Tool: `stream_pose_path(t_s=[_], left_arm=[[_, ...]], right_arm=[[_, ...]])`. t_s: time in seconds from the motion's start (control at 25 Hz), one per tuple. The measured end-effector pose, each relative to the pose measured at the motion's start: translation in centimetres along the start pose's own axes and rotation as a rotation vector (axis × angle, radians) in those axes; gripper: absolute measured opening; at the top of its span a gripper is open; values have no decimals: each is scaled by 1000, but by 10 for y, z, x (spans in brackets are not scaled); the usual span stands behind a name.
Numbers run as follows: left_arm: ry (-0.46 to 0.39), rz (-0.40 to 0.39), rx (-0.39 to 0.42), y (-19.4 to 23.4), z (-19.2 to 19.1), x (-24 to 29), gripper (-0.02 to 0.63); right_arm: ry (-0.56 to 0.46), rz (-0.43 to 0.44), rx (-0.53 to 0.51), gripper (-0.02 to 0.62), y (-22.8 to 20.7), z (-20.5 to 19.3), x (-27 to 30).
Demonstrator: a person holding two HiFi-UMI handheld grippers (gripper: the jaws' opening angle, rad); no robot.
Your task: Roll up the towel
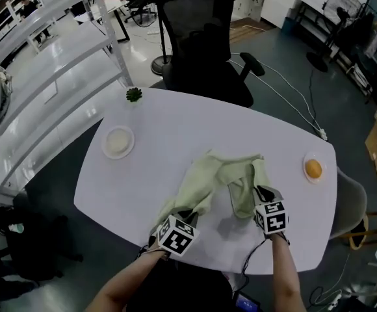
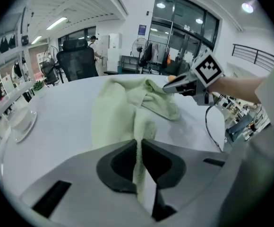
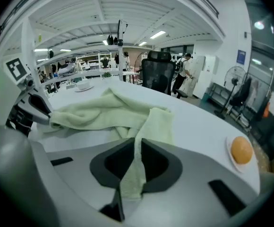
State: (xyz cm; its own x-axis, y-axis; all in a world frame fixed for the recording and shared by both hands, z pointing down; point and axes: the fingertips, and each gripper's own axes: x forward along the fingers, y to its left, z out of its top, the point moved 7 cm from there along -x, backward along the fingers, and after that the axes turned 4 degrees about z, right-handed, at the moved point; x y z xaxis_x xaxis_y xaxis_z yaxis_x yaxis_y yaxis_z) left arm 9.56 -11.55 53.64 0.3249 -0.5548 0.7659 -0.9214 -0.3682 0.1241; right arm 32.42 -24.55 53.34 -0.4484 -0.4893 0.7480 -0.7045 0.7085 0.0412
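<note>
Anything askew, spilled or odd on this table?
Only the towel: it lies crumpled and bunched on the table instead of flat, one edge pinched in the left tool and another in the right tool. Nothing looks spilled or damaged.

From the head view we cannot see where the left tongs and right tongs meet the towel, because their marker cubes cover the tips. The person's forearms run off the bottom edge. The pale thing on the small plate is too small for us to identify, as is the green sprig. In each gripper view the tongs' own body hides the near part of the desk.
</note>
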Motion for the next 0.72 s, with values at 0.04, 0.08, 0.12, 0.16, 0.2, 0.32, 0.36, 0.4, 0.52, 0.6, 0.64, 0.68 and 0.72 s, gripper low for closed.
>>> stream_pose_path(t_s=[0.04, 0.08, 0.12, 0.16, 0.2, 0.32, 0.36, 0.4, 0.52, 0.6, 0.64, 0.68, 0.72], left_arm=[[-21, -19, -20, 6, 3, -11, 41], [-43, -36, -38, 12, 8, -23, 41], [-65, -49, -55, 19, 13, -36, 40], [-86, -61, -71, 25, 18, -49, 40], [-106, -72, -87, 30, 22, -62, 40], [-166, -103, -120, 41, 32, -94, 40], [-184, -113, -123, 43, 35, -103, 40], [-202, -125, -124, 44, 37, -112, 40], [-251, -173, -120, 44, 44, -138, 38], [-275, -219, -100, 42, 47, -157, 38], [-285, -243, -86, 40, 49, -167, 38], [-294, -268, -75, 39, 51, -177, 38], [-305, -293, -67, 37, 53, -186, 38]], right_arm=[[-1, -8, -14, 52, -3, 4, -6], [-5, -19, -29, 52, -7, 8, -13], [-10, -34, -46, 51, -12, 14, -21], [-18, -51, -63, 51, -17, 20, -28], [-27, -69, -78, 49, -22, 27, -35], [-61, -126, -106, 49, -37, 45, -56], [-71, -146, -114, 49, -42, 51, -62], [-79, -168, -124, 48, -47, 57, -67], [-96, -237, -164, 48, -61, 75, -81], [-108, -284, -210, 48, -69, 88, -90], [-112, -307, -233, 46, -72, 96, -95], [-114, -329, -251, 46, -75, 102, -99], [-117, -348, -265, 46, -78, 109, -104]])
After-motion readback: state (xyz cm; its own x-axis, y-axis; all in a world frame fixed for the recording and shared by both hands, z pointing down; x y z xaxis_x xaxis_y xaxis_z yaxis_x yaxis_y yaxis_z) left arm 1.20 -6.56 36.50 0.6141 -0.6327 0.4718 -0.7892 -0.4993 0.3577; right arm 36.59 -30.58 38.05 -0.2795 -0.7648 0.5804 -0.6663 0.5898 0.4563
